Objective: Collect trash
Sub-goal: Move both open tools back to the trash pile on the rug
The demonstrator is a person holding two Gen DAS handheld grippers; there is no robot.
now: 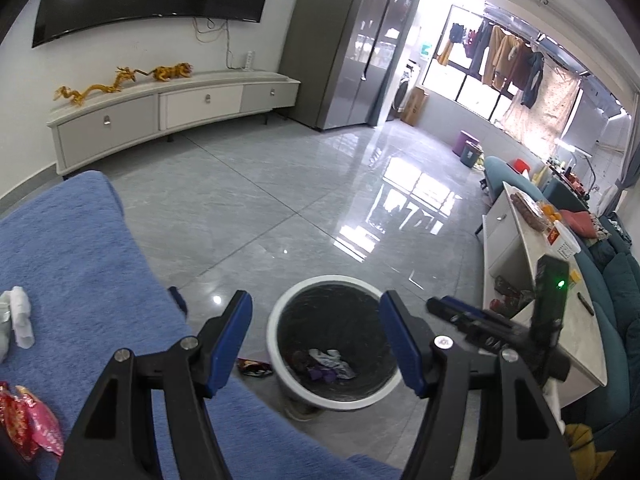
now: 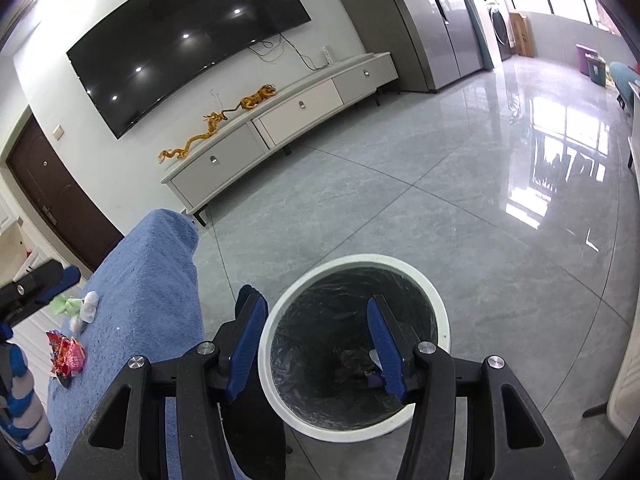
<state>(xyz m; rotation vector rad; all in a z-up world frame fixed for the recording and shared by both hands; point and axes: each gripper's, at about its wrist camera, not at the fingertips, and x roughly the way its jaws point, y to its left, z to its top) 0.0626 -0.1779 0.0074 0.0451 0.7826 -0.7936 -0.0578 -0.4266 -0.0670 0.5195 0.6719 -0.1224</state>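
A white trash bin [image 1: 280, 312] with a black liner stands on the floor beside a blue towel-covered surface [image 1: 80, 248]. Crumpled wrappers [image 1: 330, 364] lie at the bin's bottom. My left gripper [image 1: 318, 336] hangs open above the bin with nothing between its fingers. My right gripper [image 2: 316, 344] is also open and empty over the bin [image 2: 436, 316]. On the towel [image 2: 152, 300] lie white tissue [image 1: 20, 316], a green and white wad [image 2: 78, 306] and red wrappers [image 1: 28, 424] [image 2: 66, 354]. One wrapper [image 1: 254, 367] lies on the floor by the bin.
A grey tiled floor [image 1: 280, 184] stretches to a white TV cabinet [image 1: 160, 112] along the wall. A low white table [image 1: 560, 312] with snacks and a teal sofa [image 1: 624, 280] stand at the right. A person's striped glove [image 2: 20, 400] shows at the lower left.
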